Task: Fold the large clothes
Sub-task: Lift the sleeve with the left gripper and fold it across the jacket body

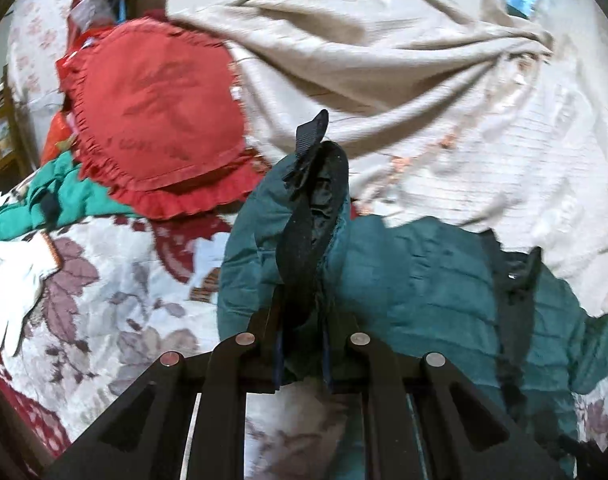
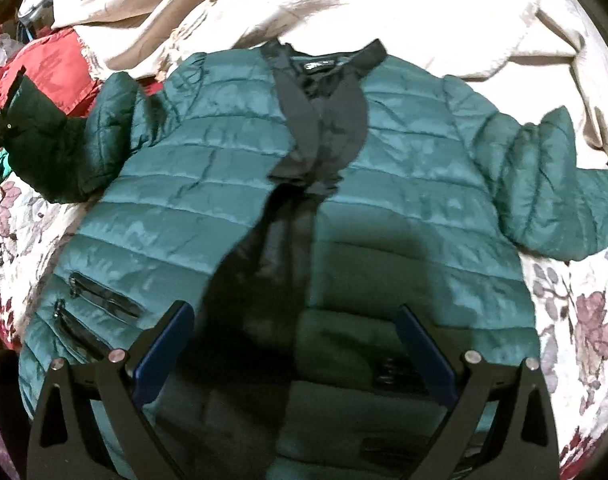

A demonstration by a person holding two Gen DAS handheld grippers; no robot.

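Teal quilted puffer jacket point(image 2: 243, 184) spread front-up on our floral bedspread point(image 2: 576, 320).
Our left gripper point(image 1: 302, 344) pinches its puffy sleeve cuff point(image 1: 316, 216); our right gripper point(image 2: 295, 344) hovers wide above the glossy hem.

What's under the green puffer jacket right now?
The green puffer jacket lies flat, front up, on a floral bedspread, which shows around its sides. A beige sheet lies past the collar. Whatever lies directly beneath the jacket's body is covered.
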